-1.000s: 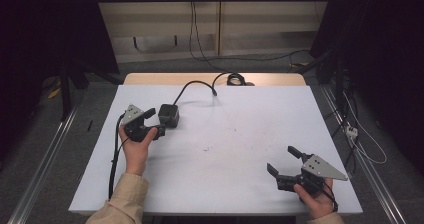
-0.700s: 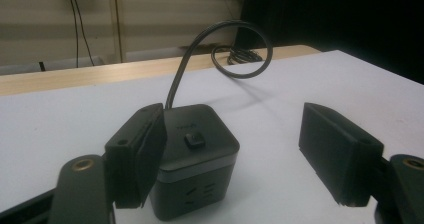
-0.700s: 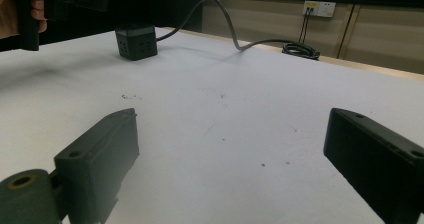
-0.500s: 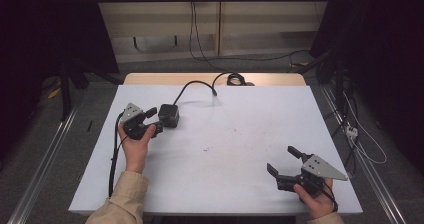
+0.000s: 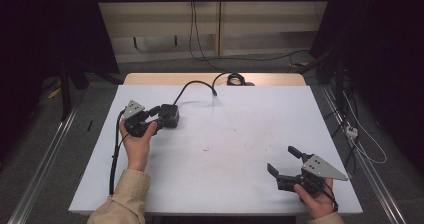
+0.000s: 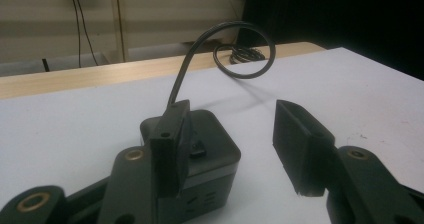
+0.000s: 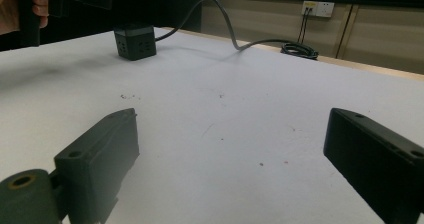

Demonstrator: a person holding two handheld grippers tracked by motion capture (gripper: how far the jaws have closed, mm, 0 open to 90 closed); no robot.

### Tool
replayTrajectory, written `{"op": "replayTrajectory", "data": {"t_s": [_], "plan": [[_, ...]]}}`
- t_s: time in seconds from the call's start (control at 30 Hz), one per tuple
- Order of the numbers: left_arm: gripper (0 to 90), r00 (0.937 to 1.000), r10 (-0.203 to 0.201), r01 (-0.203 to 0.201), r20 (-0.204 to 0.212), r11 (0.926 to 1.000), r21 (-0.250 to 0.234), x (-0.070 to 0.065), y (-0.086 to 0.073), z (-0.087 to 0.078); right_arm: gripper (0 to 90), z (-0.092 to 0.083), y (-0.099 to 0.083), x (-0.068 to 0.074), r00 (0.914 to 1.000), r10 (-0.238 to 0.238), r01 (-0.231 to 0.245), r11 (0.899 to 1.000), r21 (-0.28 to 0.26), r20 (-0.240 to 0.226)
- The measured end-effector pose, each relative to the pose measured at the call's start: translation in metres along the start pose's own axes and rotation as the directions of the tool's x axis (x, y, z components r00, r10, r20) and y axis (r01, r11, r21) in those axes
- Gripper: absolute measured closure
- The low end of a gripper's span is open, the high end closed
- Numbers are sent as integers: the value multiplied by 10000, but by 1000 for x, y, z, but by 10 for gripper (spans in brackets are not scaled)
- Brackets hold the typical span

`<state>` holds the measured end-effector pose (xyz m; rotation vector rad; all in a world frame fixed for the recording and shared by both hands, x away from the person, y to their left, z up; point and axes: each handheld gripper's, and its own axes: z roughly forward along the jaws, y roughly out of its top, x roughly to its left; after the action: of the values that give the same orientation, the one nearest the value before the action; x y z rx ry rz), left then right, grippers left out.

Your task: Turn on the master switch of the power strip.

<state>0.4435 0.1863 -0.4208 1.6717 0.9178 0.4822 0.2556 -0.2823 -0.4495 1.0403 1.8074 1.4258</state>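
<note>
A black cube (image 5: 170,115) with a black cable (image 5: 192,86) rising from it sits on the white table (image 5: 225,134) at the left. My left gripper (image 5: 159,118) is right at the cube, held in a person's hand. In the left gripper view the cube (image 6: 215,149) lies partly between the jaws. One jaw overlaps its near corner and the other stands apart to its right. These jaws have just been closing, and the pads do not press the cube from both sides. My right gripper (image 5: 282,159) rests open near the front right, with nothing between its fingers (image 7: 100,149).
The cable loops up and runs to a coil (image 5: 234,78) on the wooden strip at the table's far edge. Bare white tabletop lies between the two grippers. Metal rails (image 5: 45,164) and loose cables on the floor flank the table.
The left gripper's jaws have narrowed around the cube. Both hands have kept their places.
</note>
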Motion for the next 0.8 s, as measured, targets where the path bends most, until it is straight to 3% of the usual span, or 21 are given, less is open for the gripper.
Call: {"op": "replayTrajectory", "data": {"t_s": [0.8], "plan": [[740,9994,58,-60,-337,10000,-56,11,-2,4,69,-1,0,-1,10000,-7,7,10000,-11,30]]}}
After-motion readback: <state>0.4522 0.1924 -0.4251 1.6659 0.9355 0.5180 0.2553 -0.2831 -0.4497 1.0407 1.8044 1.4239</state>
